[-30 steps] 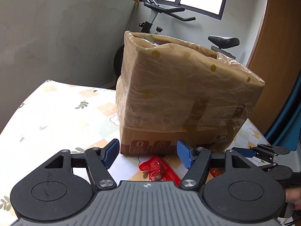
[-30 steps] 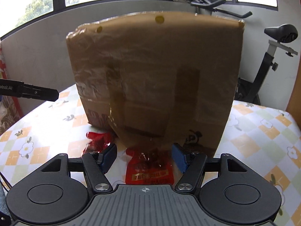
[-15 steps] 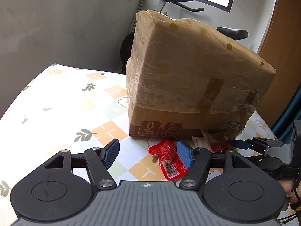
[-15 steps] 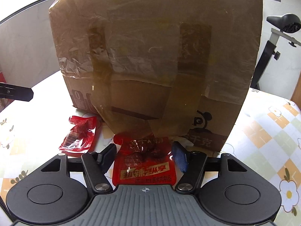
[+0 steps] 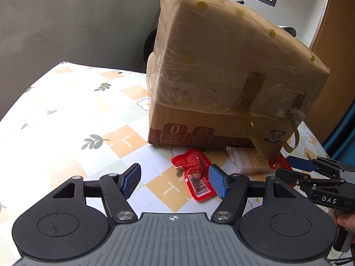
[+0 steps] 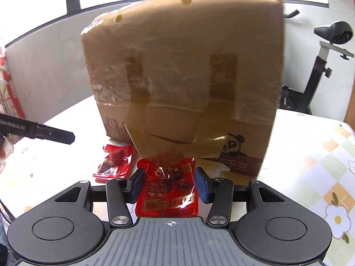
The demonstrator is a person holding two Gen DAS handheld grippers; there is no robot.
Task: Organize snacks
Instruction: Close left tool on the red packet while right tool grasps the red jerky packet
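A tall cardboard box (image 5: pixel 221 77) (image 6: pixel 182 77) wrapped in clear film stands on the flowered tablecloth (image 5: pixel 66 122). In front of it lie two red snack packets and a white one (image 5: pixel 246 159) (image 6: pixel 210 166). My right gripper (image 6: pixel 169 184) (image 5: pixel 288 169) straddles the larger red packet (image 6: pixel 168 197); its jaws are closing, with the pads at the packet's side edges. My left gripper (image 5: pixel 174 177) is open just above the cloth. The smaller red packet with a barcode (image 5: pixel 195 177) (image 6: pixel 115 164) lies by its right finger. One left finger (image 6: pixel 44 133) shows in the right wrist view.
An exercise bike (image 6: pixel 328 44) stands behind the table on the right, and a grey wall (image 5: pixel 77 22) rises behind the table. Loose brown tape strips (image 6: pixel 159 141) hang from the box over the packets. A hand (image 5: pixel 346 221) holds the right gripper.
The left gripper has sunk toward the table, bringing the barcode packet up to its right finger. The right gripper slid forward over the larger red packet and its jaws narrowed around it.
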